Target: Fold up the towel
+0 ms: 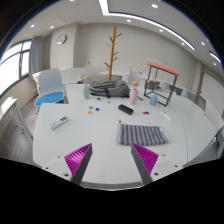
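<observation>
Towel, grey, ribbed/striped, lay flat on the white worktop, roughly rectangular, edges fairly straight, near edge just ahead of the fingers and slightly toward the right one. Nothing touched it. Bare worktop ran all round the towel, with the widest open stretch to its left and toward the near edge.

Gripper hovered above the near worktop edge, fingers spread wide, holding nothing; purple pads faced inward, towel not between them.

Beyond the towel: dark bottle-like object lying down, blue cup to the right, small coloured bits scattered mid-worktop. White remote-like item lay well left, apart from the towel. Blue bowl sat near the far left edge. Clutter of containers along the far edge, with a wooden branched stand rising behind. Red-framed rack stood at far right. Room walls and ceiling lights beyond.
</observation>
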The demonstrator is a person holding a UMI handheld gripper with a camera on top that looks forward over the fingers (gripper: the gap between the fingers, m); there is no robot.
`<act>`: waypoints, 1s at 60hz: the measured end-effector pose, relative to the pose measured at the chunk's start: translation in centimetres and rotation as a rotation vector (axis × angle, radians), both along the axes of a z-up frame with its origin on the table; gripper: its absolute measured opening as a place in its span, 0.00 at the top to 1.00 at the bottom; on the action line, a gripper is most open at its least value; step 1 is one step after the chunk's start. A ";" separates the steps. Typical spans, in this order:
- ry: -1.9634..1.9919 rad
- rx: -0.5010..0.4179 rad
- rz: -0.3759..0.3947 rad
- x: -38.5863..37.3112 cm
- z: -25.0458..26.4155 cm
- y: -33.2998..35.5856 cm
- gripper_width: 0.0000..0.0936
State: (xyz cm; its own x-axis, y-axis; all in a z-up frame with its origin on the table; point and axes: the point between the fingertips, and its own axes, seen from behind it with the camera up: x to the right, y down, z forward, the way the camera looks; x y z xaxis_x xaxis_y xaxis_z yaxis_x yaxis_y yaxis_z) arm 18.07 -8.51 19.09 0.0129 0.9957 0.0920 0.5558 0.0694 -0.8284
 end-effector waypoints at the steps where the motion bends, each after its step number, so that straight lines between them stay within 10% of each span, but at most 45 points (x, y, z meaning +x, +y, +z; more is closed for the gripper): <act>1: 0.005 0.002 0.000 -0.7 -0.3 -0.1 0.09; 44: -0.053 -0.025 -0.046 -24.5 -21.2 5.6 0.12; 51: -0.034 -0.034 -0.024 -25.2 -21.2 5.5 0.35; 55: -0.027 -0.004 -0.036 -25.6 -21.3 6.0 0.94; 60: -0.031 0.064 -0.037 -25.4 -21.2 6.4 0.95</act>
